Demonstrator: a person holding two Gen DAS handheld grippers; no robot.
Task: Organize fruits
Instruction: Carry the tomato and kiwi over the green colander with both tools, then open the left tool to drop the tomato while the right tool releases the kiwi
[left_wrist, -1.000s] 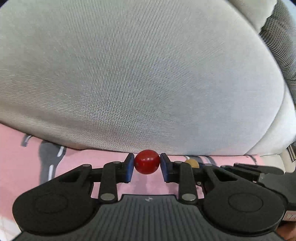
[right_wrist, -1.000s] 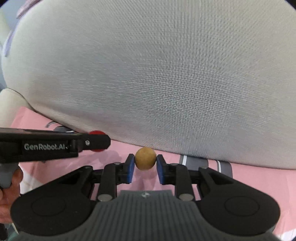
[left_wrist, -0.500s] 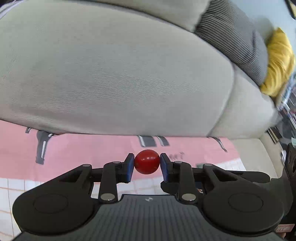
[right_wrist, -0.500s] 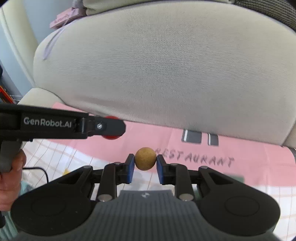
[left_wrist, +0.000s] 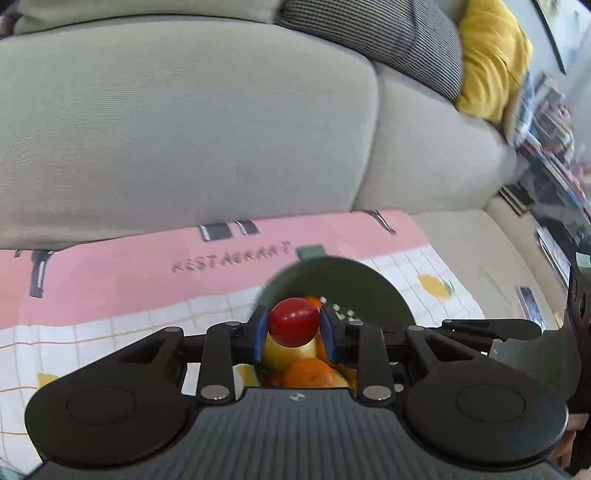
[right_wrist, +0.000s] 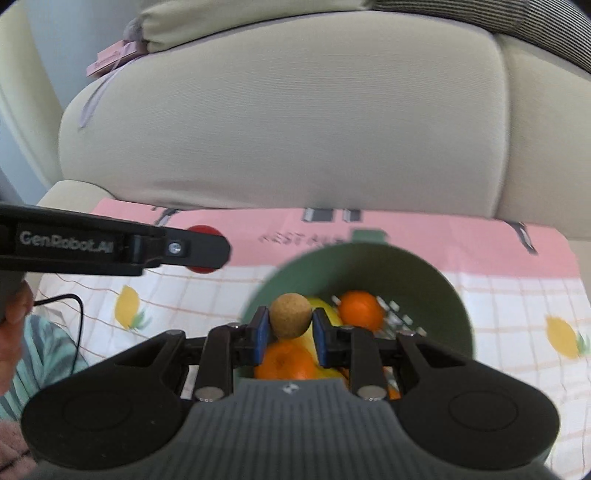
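Note:
My left gripper (left_wrist: 293, 328) is shut on a small round red fruit (left_wrist: 293, 320) and holds it above the near side of a green bowl (left_wrist: 354, 284). My right gripper (right_wrist: 290, 326) is shut on a small round tan fruit (right_wrist: 290, 315) above the same green bowl (right_wrist: 436, 291). The bowl holds oranges (right_wrist: 360, 309) and yellow fruit (left_wrist: 284, 352). In the right wrist view the left gripper's finger (right_wrist: 192, 251) reaches in from the left with the red fruit (right_wrist: 202, 230) behind it.
The bowl stands on a pink and white checked cloth (right_wrist: 498, 295) with lemon prints, spread on a beige sofa seat. The sofa back cushion (left_wrist: 184, 129) rises behind. A striped pillow (left_wrist: 373, 33) and a yellow cushion (left_wrist: 491, 55) lie at the upper right.
Both grippers have pulled back from the sofa back and tilted down with their fruits. The green bowl has come into view beneath them.

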